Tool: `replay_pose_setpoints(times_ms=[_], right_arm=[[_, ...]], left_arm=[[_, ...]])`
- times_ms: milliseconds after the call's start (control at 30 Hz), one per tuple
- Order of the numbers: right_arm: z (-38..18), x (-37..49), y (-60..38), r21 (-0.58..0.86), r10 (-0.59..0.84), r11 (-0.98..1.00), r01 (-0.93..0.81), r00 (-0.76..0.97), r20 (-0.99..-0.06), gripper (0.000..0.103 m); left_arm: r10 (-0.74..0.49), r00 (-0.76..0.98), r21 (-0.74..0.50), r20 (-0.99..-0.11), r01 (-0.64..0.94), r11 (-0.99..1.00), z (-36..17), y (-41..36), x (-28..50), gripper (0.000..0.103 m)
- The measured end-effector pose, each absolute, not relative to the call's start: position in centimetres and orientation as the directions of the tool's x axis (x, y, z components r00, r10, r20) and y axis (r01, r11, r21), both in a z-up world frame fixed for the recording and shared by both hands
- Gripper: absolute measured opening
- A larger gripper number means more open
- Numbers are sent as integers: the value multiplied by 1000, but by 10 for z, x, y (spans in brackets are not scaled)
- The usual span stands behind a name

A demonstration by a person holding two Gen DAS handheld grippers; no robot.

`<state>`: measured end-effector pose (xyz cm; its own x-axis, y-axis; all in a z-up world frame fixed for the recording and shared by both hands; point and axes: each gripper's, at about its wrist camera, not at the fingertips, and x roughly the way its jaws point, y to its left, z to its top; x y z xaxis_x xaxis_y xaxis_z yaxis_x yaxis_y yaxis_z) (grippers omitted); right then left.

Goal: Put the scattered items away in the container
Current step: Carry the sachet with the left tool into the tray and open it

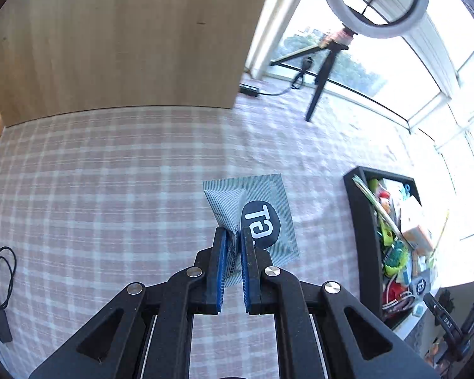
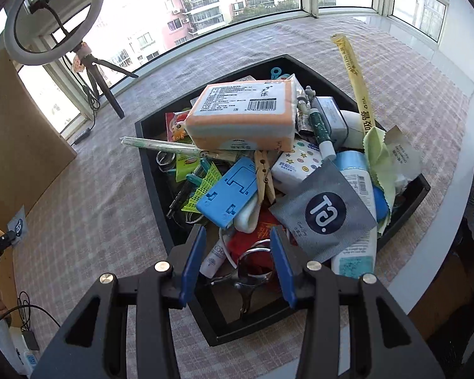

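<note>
Pinching a grey sachet (image 1: 262, 218) in my left gripper (image 1: 233, 237) above the checked desk (image 1: 110, 173), I hold my right gripper (image 2: 237, 237) spread, empty, over the heaped black tray (image 2: 151, 170).

Left tongs (image 1: 234, 237) pinch a grey striped sachet (image 1: 252, 211) above the checked counter (image 1: 110, 173); a crammed black tray (image 1: 361, 237) sits to the right.
</note>
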<state>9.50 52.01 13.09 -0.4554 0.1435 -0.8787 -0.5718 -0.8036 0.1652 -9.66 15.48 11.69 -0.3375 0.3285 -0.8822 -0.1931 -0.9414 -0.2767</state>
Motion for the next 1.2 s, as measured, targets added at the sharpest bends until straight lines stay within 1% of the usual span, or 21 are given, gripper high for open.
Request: replay_pose_setpoints(times_ms=[33, 167, 233, 433, 700, 767, 833, 867, 900, 933, 967, 1200], right_arm=[[130, 105, 525, 167, 150, -792, -587, -452, -879, 42], [126, 141, 540, 175, 165, -748, -640, -435, -885, 42], [125, 158, 544, 179, 171, -731, -658, -430, -886, 42], [127, 204, 556, 180, 201, -685, -706, -420, -885, 42], [130, 266, 582, 173, 254, -591, -788, -385, -887, 42], [129, 280, 587, 172, 264, -564, -808, -373, -889, 42], [128, 292, 592, 171, 269, -540, -824, -362, -893, 42], [127, 298, 595, 171, 270, -530, -831, -356, -894, 42], [126, 302, 597, 171, 272, -520, -837, -352, -896, 42], [126, 307, 599, 174, 274, -511, -842, -351, -896, 42], [126, 311, 600, 177, 275, -504, -845, -351, -895, 42], [126, 314, 607, 180, 274, -504, -845, -355, -894, 42]], left_arm=[[352, -322, -284, -879, -240, -928, 129, 182, -94, 8], [442, -234, -336, -866, -384, -860, 139, 270, -69, 8], [471, -201, -349, -859, -444, -826, 153, 303, -47, 8], [510, -132, -343, -850, -597, -725, 168, 403, -12, 8], [515, -91, -305, -852, -713, -632, 171, 506, 20, 8], [524, -100, -295, -846, -731, -616, 173, 525, 26, 8], [536, -126, -269, -835, -757, -596, 173, 543, 30, 10], [528, -123, -263, -840, -760, -595, 171, 549, 30, 18], [517, -117, -258, -848, -761, -595, 168, 554, 29, 32], [509, -123, -250, -852, -758, -603, 166, 554, 27, 37], [504, -130, -244, -854, -756, -608, 164, 552, 27, 34], [446, -151, -192, -882, -749, -634, 154, 520, 21, 35]])
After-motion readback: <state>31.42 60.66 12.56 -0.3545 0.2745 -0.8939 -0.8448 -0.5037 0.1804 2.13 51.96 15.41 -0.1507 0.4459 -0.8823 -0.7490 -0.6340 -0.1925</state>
